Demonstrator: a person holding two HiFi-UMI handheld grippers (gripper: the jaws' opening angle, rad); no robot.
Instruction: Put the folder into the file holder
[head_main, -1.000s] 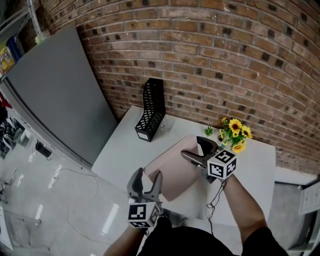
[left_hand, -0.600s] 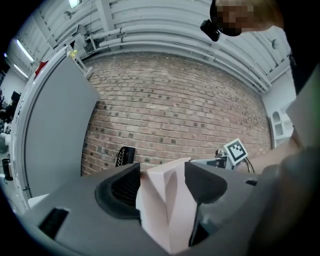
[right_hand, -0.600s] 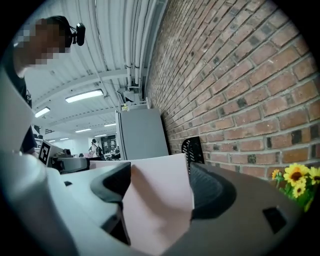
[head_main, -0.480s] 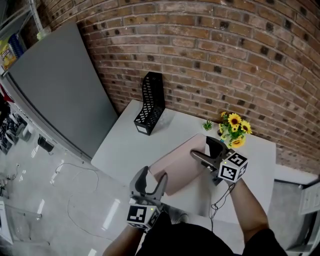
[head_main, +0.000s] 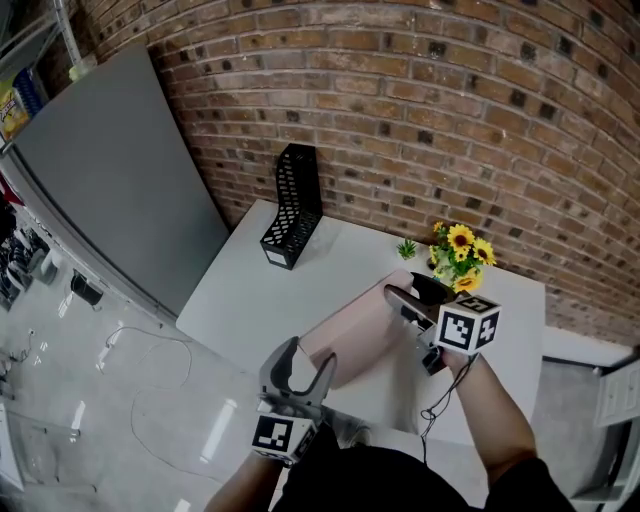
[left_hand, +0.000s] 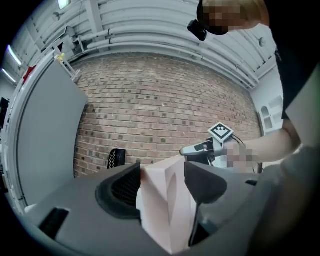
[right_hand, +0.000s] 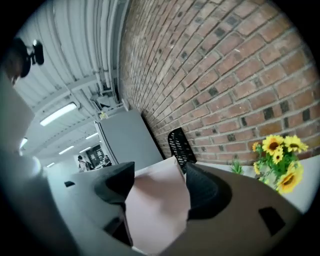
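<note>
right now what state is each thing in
folder: between both grippers' jaws, not yet in the file holder
file holder: upright by the brick wall, no folder in it
left gripper: jaws shut on the folder's near edge
right gripper: jaws just been closing, pads now on the folder's far edge
sunflowers: upright, untouched

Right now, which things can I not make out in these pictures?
Inside of the file holder: too small in the head view; the folder overlaps its base in the right gripper view.
Whether the folder holds papers: only its cover shows in every view.
Middle of the table's near edge: head view, behind the person's arms.
</note>
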